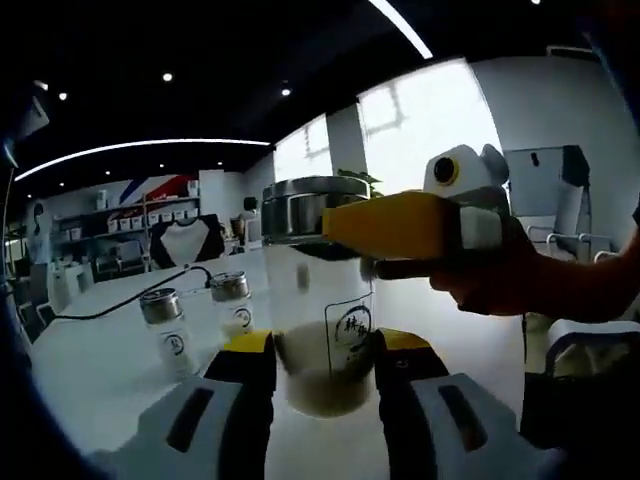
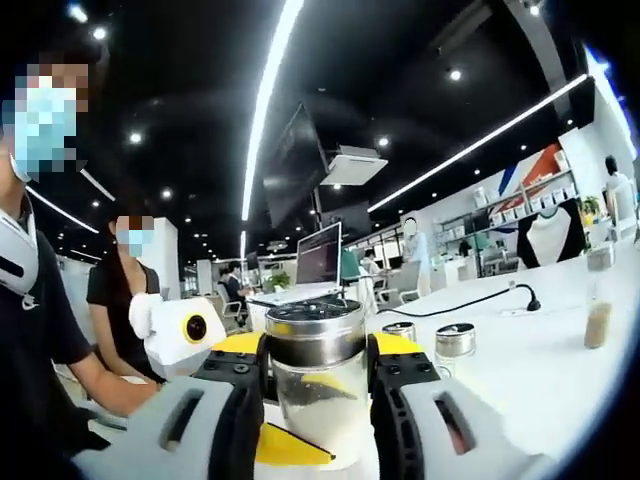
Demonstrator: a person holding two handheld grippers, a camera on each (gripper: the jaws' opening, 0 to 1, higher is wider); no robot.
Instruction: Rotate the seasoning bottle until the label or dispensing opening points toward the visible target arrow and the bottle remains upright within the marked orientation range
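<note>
Clear glass seasoning bottle (image 1: pixel 322 300) with steel lid (image 2: pixel 313 335), upright on the white surface (image 1: pixel 110 350), part-filled with pale powder. Clamped low on the body by left gripper (image 1: pixel 325 365) fingers, at the lid by right gripper (image 2: pixel 318 375) fingers. Probably light, rigid, slippery, breakable; best turned by the lid.

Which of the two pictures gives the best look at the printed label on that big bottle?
The left gripper view: the seasoning bottle faces it with its dark printed label legible against the glass. The right gripper view shows the bottle's metal cap and clear body, but no print.
</note>
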